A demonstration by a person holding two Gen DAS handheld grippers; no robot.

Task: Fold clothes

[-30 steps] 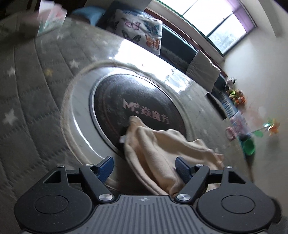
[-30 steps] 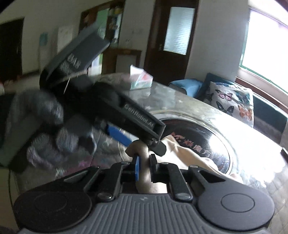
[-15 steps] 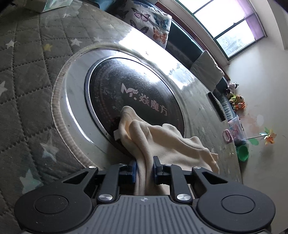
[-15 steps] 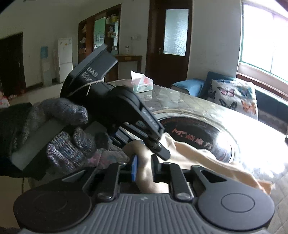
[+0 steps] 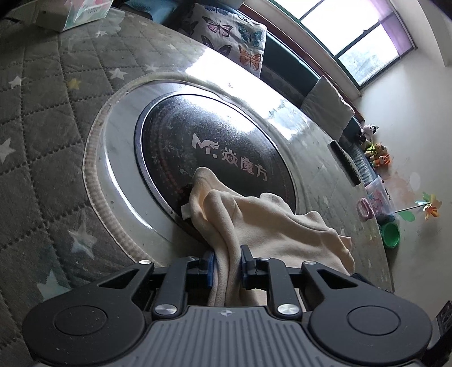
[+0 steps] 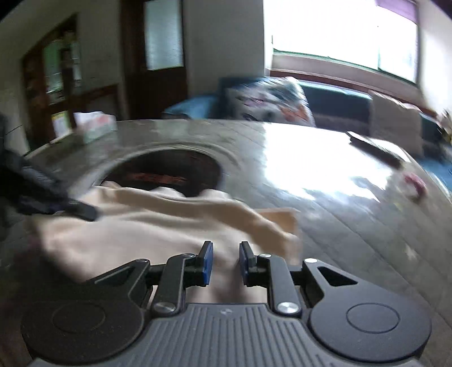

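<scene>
A cream fleece garment (image 5: 271, 223) lies bunched on the round table, partly over the black glass centre disc (image 5: 214, 152). My left gripper (image 5: 226, 262) is shut on a bunched fold of the garment at its near edge. In the right wrist view the same garment (image 6: 135, 225) spreads low in front of my right gripper (image 6: 224, 261), whose jaws stand slightly apart over the cloth with nothing clamped between them. The left gripper's dark body (image 6: 42, 194) shows at the left of that blurred view, on the garment.
A grey quilted star-pattern cover (image 5: 36, 118) lies over the table's left part. A tissue box (image 5: 82, 14) stands at the far edge. A butterfly cushion (image 5: 228, 36) and sofa sit behind. A dark flat object (image 6: 373, 149) and a pink item (image 6: 415, 183) lie at the table's right.
My left gripper closed on the garment and still holds it. My right gripper let go of the cloth, opened slightly and swung right, away from the left gripper.
</scene>
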